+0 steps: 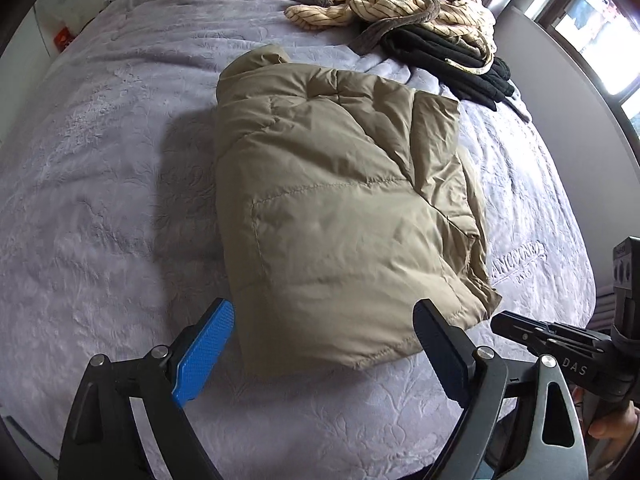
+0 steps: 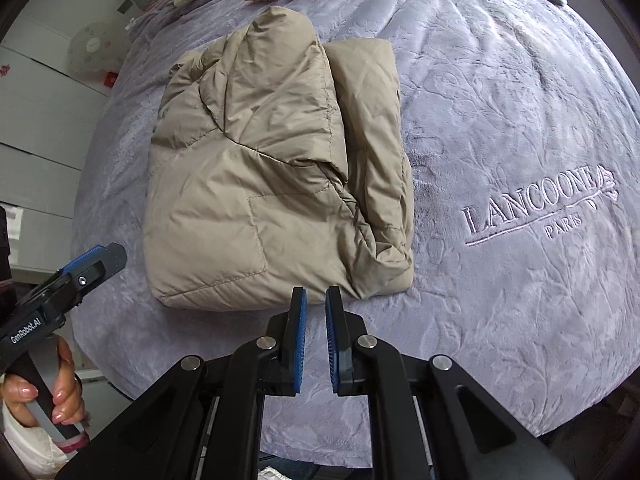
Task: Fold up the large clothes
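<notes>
I have the tan puffer jacket [image 1: 340, 208] lying folded into a thick bundle in the middle of the bed [image 1: 100, 200], just ahead of both tools. My left gripper [image 1: 324, 344] hangs with its fingers spread wide, holding nothing, at the near hem. My right gripper [image 2: 316, 336] has its fingers nearly together with a narrow gap, also holding nothing. I judge the jacket light, soft, springy and slick, so it may puff back open; I would pinch a stitched hem or corner. A striped garment [image 1: 400, 4] and folded black clothes [image 1: 452, 64] lie well apart at the far edge, not in my way.
</notes>
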The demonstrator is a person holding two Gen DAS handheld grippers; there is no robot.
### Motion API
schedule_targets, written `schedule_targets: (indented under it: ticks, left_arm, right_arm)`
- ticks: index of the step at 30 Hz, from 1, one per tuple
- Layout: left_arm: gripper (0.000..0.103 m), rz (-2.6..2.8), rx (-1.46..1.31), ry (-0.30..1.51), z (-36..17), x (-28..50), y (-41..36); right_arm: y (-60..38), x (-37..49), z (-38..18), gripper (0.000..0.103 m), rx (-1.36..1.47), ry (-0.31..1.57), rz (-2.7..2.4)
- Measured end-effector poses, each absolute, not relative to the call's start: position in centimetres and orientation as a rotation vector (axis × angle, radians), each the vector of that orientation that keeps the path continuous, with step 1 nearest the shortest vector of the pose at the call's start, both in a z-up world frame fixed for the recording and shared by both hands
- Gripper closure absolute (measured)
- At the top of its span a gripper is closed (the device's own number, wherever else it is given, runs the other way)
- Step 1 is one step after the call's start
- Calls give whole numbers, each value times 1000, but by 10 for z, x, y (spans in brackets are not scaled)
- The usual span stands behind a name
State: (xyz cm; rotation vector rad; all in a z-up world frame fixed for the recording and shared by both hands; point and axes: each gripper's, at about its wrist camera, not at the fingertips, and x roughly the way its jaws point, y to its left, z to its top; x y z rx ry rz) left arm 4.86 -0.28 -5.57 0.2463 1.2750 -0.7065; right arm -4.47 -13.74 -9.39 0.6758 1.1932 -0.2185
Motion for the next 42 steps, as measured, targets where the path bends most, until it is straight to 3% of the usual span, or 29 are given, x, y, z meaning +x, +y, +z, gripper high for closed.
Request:
schedule_targets:
  ticks: [8, 10, 12, 14, 16, 19, 21, 24, 26, 27, 42]
  left_arm:
    - [11, -638, 261, 1226, -40, 43, 4]
    - [11, -611, 259, 1189, -34, 40, 7]
    - [11, -605, 241, 1178, -30, 40, 10]
    - [10, -585, 211, 1162, -24, 37, 13]
    - [0, -562, 196, 1160, -17, 35, 15]
    - [0, -551, 186, 1148, -5, 29, 18]
    - [0, -535, 185, 1120, 5, 24, 19]
    - [0, -534, 178, 1081, 21, 14, 20]
    - [0, -530, 177, 1056, 31, 7, 21]
    - [0, -524, 186, 1042, 35, 4, 21]
    - [0, -452, 193, 930, 80, -20, 39]
  right_arm:
    - [-128, -44, -67, 90, 627, 1173, -221]
    - [-128, -42, -60, 78, 611, 1165, -221]
    - [-127, -41, -52, 53, 590, 1149, -220]
    - [-128, -40, -45, 49, 571, 1131, -219]
    - [-128, -38, -36, 47, 551, 1118, -228]
    - [-126, -41, -16, 36, 506, 1071, -249]
    - [-123, -44, -1, 22, 470, 1039, -264]
    - [-117, -52, 22, 20, 400, 979, -294]
    - [-114, -57, 33, 11, 377, 932, -322]
    - [-114, -60, 38, 0, 373, 907, -332]
    - [-108, -74, 69, 0, 324, 846, -401]
